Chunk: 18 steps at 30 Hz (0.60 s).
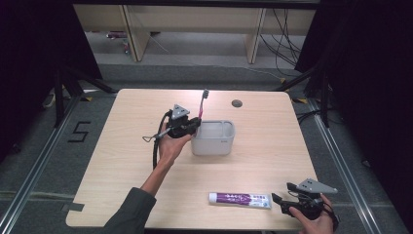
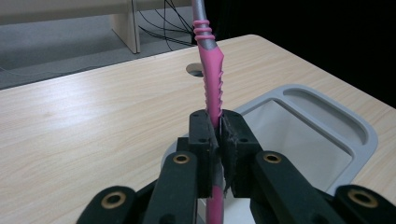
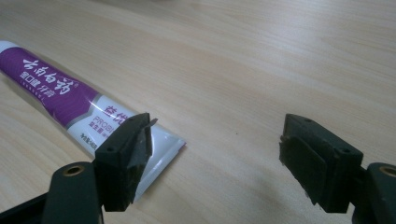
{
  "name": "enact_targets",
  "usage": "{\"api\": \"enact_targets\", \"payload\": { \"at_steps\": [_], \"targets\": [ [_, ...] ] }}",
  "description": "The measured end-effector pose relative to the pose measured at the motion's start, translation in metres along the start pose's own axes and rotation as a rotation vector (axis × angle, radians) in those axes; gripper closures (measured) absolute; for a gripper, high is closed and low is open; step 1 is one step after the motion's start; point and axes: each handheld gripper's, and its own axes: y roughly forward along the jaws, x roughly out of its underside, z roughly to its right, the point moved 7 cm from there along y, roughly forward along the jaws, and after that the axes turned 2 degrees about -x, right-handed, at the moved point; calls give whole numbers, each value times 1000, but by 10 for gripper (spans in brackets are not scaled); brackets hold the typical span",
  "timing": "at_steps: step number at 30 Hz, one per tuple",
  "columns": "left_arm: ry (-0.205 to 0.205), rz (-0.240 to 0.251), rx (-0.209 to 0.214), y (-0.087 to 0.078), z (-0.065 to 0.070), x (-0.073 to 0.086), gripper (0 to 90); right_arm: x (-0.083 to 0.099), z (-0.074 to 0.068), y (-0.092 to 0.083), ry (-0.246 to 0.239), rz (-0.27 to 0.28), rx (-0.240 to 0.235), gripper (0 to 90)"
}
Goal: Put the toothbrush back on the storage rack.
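Gripping a pink-and-grey plastic toothbrush (image 2: 213, 88) by its ribbed handle, the left hand-held gripper (image 1: 195, 123) is clenched and holds it upright, bristles up, at the near rim of the pale grey plastic caddy (image 1: 214, 144), likely for lowering in. The right hand-held gripper (image 3: 215, 163) rests released just beside the purple-and-white toothpaste tube (image 1: 239, 199) lying flat on the light wood worktop (image 1: 126, 161), likely next.

Two black jaws of the right gripper (image 3: 215, 154) stand wide apart over a pale wooden table (image 3: 261, 56). A purple-and-white toothpaste tube (image 3: 70, 98) lies flat, its crimped end behind the left-hand jaw.
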Motion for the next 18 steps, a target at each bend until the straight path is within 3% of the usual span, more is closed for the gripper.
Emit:
{"api": "enact_targets", "payload": {
  "at_steps": [2, 3, 4, 18],
  "targets": [
    [0, -3, -1, 0, 0, 1, 822, 0, 0, 0, -1, -1, 0, 258],
    [0, -4, -1, 0, 0, 2, 819, -1, 3, 0, -34, 8, 9, 258],
    [4, -7, -10, -1, 0, 2, 820, -1, 3, 0, -37, 9, 11, 258],
    [15, -20, -14, -8, -1, 2, 823, -1, 3, 0, -40, 5, 13, 258]
  ]
}}
